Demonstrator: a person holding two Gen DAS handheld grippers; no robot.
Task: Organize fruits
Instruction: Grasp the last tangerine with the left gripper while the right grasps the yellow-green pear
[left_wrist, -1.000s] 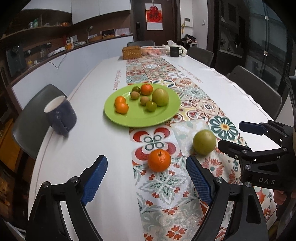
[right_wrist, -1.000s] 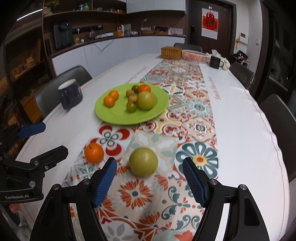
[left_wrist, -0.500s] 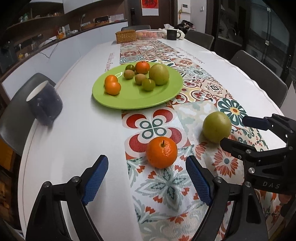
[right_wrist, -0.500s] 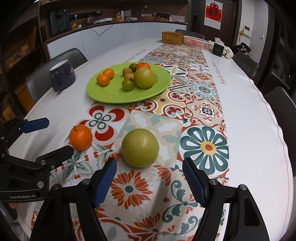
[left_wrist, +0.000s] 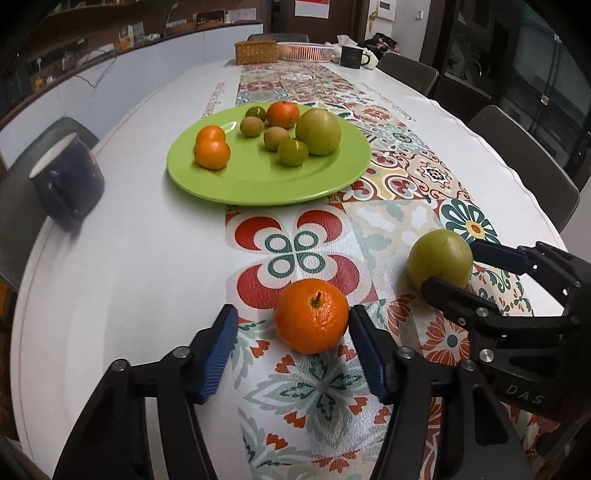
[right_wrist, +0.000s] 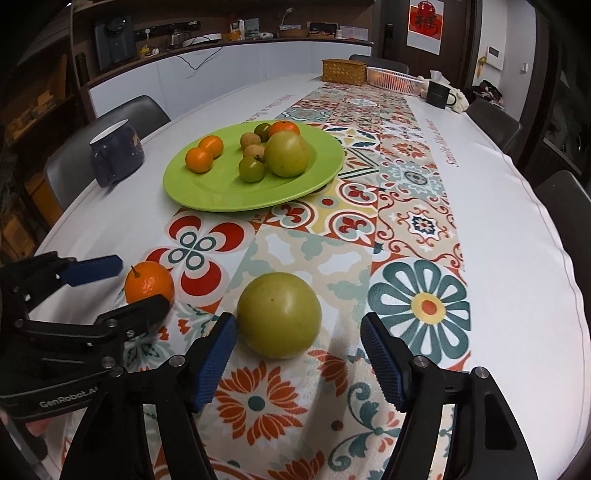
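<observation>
A loose orange (left_wrist: 311, 315) lies on the patterned runner between the open fingers of my left gripper (left_wrist: 291, 350); its right pad is close to the fruit, and the left pad stands apart. A large green fruit (right_wrist: 279, 315) lies between the open fingers of my right gripper (right_wrist: 299, 358), nearer the left pad. Each gripper shows in the other's view: the right gripper (left_wrist: 476, 273) and the left gripper (right_wrist: 125, 284). A green plate (left_wrist: 325, 184) farther back holds several oranges and green and brown fruits.
A dark blue mug (left_wrist: 66, 184) stands at the left table edge. A wicker box (left_wrist: 256, 51), a pink basket (left_wrist: 303, 50) and a black mug (left_wrist: 351, 56) stand at the far end. Chairs ring the table.
Both grippers have moved forward and down toward the table. The orange and the green fruit now sit between the fingertips; they lay ahead of them before.
</observation>
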